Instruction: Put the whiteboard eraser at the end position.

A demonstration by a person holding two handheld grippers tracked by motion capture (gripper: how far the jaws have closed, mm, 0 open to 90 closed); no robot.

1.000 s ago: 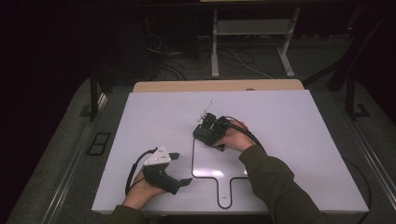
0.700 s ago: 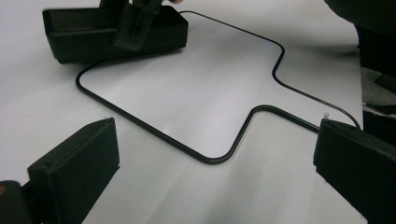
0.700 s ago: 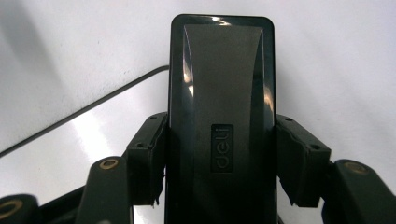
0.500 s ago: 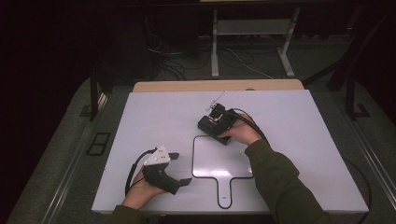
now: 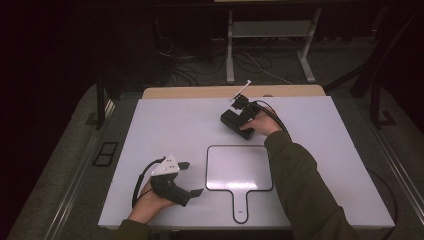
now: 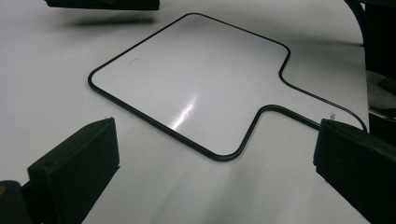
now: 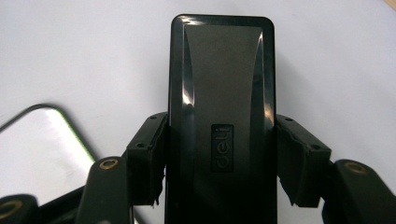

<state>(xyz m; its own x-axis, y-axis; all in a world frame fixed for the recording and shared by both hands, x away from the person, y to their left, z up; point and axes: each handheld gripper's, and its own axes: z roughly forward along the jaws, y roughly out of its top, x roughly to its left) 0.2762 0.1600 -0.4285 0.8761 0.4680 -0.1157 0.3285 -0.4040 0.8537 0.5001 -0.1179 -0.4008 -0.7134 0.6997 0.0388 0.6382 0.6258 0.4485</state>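
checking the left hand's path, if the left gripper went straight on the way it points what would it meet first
Most likely the paddle-shaped whiteboard: it lies flat on the table right ahead of the open left gripper, between its fingers. Depth is hard to judge, so it might touch bare table just before the board's edge.

Raised "deli" brand mark on the black eraser point(image 7: 222, 116), read lengthwise, between the right hand-held gripper point(image 7: 222, 158) pads. Tiny mark on the whiteboard point(image 6: 196, 84) handle, possibly print, illegible.
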